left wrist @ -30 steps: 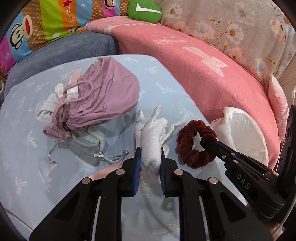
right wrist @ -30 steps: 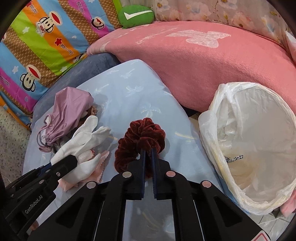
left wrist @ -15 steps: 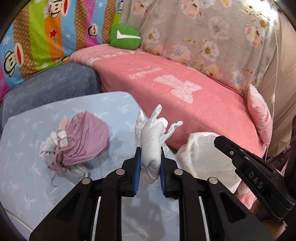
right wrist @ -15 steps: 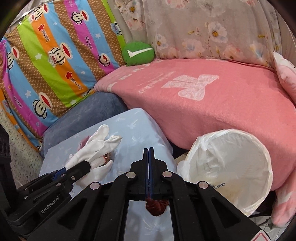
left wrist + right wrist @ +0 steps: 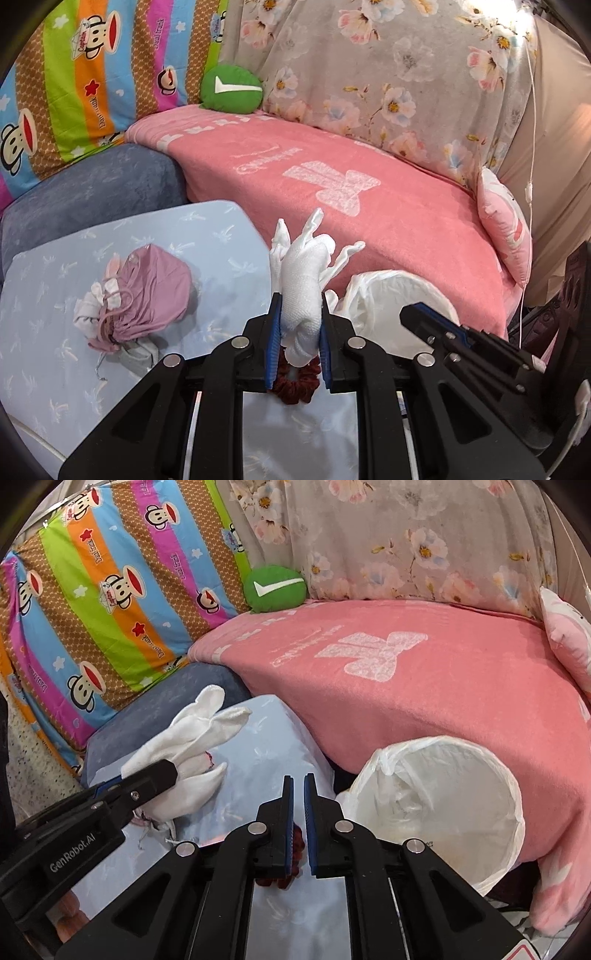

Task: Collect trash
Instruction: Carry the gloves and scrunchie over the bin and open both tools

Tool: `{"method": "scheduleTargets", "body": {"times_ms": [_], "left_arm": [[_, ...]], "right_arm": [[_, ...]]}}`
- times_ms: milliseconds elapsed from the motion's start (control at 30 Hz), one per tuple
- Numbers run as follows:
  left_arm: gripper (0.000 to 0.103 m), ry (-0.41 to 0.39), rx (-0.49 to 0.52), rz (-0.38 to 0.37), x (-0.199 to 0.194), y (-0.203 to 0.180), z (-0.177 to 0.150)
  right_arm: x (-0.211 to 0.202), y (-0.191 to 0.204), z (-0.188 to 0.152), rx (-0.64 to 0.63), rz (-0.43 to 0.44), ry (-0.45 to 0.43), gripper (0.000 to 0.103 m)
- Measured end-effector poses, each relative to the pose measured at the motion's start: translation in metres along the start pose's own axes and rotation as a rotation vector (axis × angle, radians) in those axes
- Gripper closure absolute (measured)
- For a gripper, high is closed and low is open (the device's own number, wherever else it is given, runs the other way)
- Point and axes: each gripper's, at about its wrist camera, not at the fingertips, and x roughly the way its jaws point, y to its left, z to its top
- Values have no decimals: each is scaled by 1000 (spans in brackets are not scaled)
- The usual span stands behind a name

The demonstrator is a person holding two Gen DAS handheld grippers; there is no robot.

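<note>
Left wrist view: the left gripper (image 5: 298, 328) points down over a pale blue table (image 5: 55, 369), its blue pads clamped on a white cloth glove (image 5: 301, 291) whose fingers splay upward. A dark red scrunchie (image 5: 295, 384) shows only in part under the jaws; whether it lies on the table or hangs cannot be told. The right gripper (image 5: 410, 317) enters from the right, its tip over the white-lined trash bin (image 5: 388, 291), most of which it hides. A mauve drawstring pouch (image 5: 147, 295) lies on the table to the left, on top of grey and white cloth.

Right wrist view: the right gripper (image 5: 299, 786) tilts down, its jaws having just been opening; a narrow gap stands between the pads, nothing pressed there. Red scrunchie (image 5: 291, 849) fabric shows low behind the fingers, mostly hidden. The bin (image 5: 443, 812), open-mouthed, stands just right, against a pink blanket (image 5: 424, 686). At left the left gripper (image 5: 159, 775) holds the glove (image 5: 192, 738) clear of the table (image 5: 266, 746).
</note>
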Motion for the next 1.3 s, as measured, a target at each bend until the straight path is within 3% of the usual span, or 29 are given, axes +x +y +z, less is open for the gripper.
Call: {"method": "scheduleTargets", "body": {"times_ms": [67, 167, 200, 433, 667, 767, 967, 1300], "left_arm": [[85, 25, -9, 19, 7, 7, -9], [85, 61, -21, 43, 16, 14, -19], [85, 74, -26, 49, 19, 17, -22], [85, 129, -42, 86, 37, 33, -32], [85, 160, -59, 95, 49, 43, -37], [85, 167, -62, 95, 52, 44, -39], [85, 167, -59, 95, 50, 41, -37], [85, 128, -16, 59, 41, 14, -22]], "right_arm": [[13, 2, -11, 4, 3, 35, 88], [37, 5, -29, 11, 4, 92, 69], [45, 6, -34, 11, 3, 109, 68], [96, 9, -62, 20, -13, 223, 68], [121, 5, -70, 38, -14, 274, 69], [125, 5, -72, 46, -2, 287, 84], [111, 7, -64, 41, 12, 251, 89], [31, -8, -8, 57, 9, 40, 89]]}}
